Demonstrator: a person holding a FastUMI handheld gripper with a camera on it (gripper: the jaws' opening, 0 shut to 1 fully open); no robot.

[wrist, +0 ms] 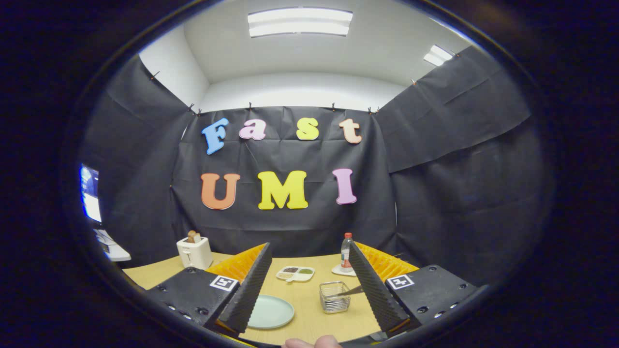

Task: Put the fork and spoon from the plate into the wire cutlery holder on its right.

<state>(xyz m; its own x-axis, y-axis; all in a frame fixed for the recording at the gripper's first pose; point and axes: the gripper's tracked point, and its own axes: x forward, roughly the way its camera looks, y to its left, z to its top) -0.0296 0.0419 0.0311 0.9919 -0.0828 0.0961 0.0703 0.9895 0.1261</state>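
Over the tabletop (309, 321): the tongs (309, 245) hang high up, opened wide, with nothing between the two fingers.
Plate: the pale green plate (273, 311) lies just ahead of the left finger. The part that shows looks bare. The finger hides one edge of it.
Wire holder: the holder (333, 298) stands just to the right of the plate, close to the right finger.
Cutlery: one thin grey piece (349, 292) sits in the holder. It is too small to tell if it is the fork or the spoon.
Which way it points: its long side leans low. One end is down in the holder and the other end sticks out to the right, behind the right finger.
Job so far: it looks nearly done or done, but the hidden bit of plate may hold a piece.
How to do it well: check that hidden edge first. If a piece is there, bring the tongs down across its handle, pinch the middle, lift, tip it upright, and lower it in beside the leaning piece without knocking it.
Other things: a toaster (193, 252), a bottle (346, 251) and a small snack tray (295, 274) stand farther back.
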